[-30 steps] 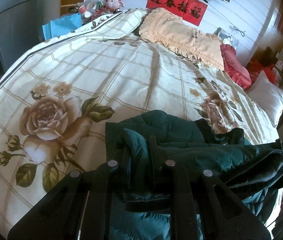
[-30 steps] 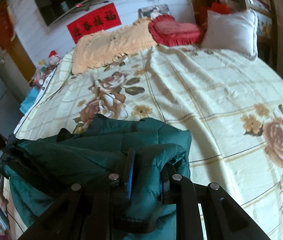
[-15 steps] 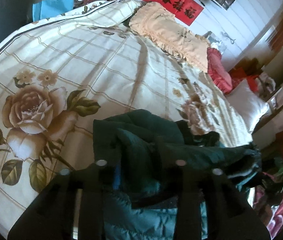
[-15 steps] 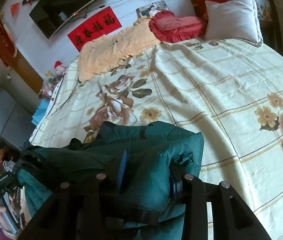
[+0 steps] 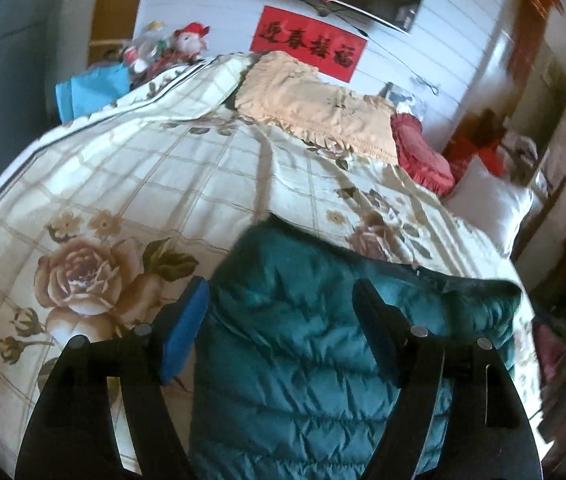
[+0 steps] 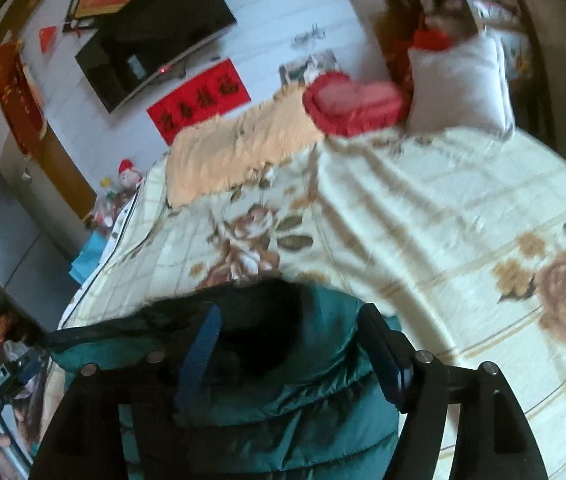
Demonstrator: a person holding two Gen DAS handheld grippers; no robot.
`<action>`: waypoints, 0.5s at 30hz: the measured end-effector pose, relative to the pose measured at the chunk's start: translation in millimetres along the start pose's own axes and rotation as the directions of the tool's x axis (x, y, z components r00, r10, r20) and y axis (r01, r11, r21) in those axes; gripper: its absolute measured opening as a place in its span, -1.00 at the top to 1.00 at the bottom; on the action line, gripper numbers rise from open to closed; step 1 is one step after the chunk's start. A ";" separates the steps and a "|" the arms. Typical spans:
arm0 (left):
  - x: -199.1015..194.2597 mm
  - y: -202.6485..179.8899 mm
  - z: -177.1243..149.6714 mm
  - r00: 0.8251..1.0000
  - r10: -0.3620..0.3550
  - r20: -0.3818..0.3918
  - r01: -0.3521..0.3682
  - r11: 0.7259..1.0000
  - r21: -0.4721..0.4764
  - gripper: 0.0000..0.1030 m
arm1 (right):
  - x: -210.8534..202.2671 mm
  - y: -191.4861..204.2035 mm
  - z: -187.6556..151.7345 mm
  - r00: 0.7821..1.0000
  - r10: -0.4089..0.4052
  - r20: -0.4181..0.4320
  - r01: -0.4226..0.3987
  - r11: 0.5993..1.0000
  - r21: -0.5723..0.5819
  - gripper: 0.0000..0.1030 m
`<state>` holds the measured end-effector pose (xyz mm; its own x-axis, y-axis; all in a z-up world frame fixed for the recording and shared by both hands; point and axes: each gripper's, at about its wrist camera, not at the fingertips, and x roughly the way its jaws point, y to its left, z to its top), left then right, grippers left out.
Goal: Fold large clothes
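While both tongs point(image 5: 279, 300) point(image 6: 289, 326) have just been opening wide, the teal jacket point(image 5: 303, 360) lies below, unheld.

A teal quilted puffer jacket point(image 5: 303, 340) is laid folded on the floral bedspread, at six o'clock in both wrist views. A dark fur-trimmed edge point(image 6: 267, 296) is seen along its twelve o'clock side.

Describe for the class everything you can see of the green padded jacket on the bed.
The jacket is dark teal, quilted and puffy with a slight sheen, and has a dark fur-like trim at one edge. It lies folded and rumpled on the floral bedspread near the bed's edge. The left gripper and right gripper have just been opening; their fingers straddle it without pressing.
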<state>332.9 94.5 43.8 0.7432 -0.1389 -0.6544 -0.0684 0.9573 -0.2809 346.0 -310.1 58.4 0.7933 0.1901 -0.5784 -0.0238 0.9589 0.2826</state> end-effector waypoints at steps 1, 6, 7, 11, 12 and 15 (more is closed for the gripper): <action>3.3 -4.7 -3.3 1.000 0.004 -0.002 -0.004 1.000 0.014 -0.45 | -1.1 6.9 -1.3 1.000 0.011 0.002 -0.011 1.000 -0.021 -0.34; 36.8 -23.7 -15.1 0.995 0.086 -0.059 -0.081 0.994 0.076 -0.45 | 24.0 65.3 -27.2 0.997 -0.004 -0.080 -0.017 0.965 -0.263 -0.33; 45.3 -23.6 -15.5 0.992 0.109 -0.069 -0.104 0.992 0.073 -0.45 | 29.7 72.7 -34.0 0.996 -0.009 -0.089 -0.018 0.954 -0.299 -0.30; 72.0 -11.8 -14.6 0.980 0.169 -0.105 -0.167 0.986 0.025 -0.45 | 66.8 99.7 -51.7 0.991 -0.082 -0.108 0.029 0.906 -0.423 -0.30; 78.9 -7.3 -14.2 0.976 0.180 -0.121 -0.180 0.984 0.011 -0.45 | 78.9 101.1 -52.6 0.988 -0.104 -0.114 0.046 0.903 -0.428 -0.30; 98.6 5.1 -14.5 0.967 0.196 -0.164 -0.202 0.979 -0.022 -0.45 | 104.8 94.0 -51.4 0.982 -0.135 -0.132 0.071 0.911 -0.406 -0.30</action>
<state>396.2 82.1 -32.3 0.5958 0.0116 -0.8030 -0.2316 0.9599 -0.1580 395.6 -189.2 -15.0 0.7022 0.0850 -0.7069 -0.2129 0.9725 -0.0945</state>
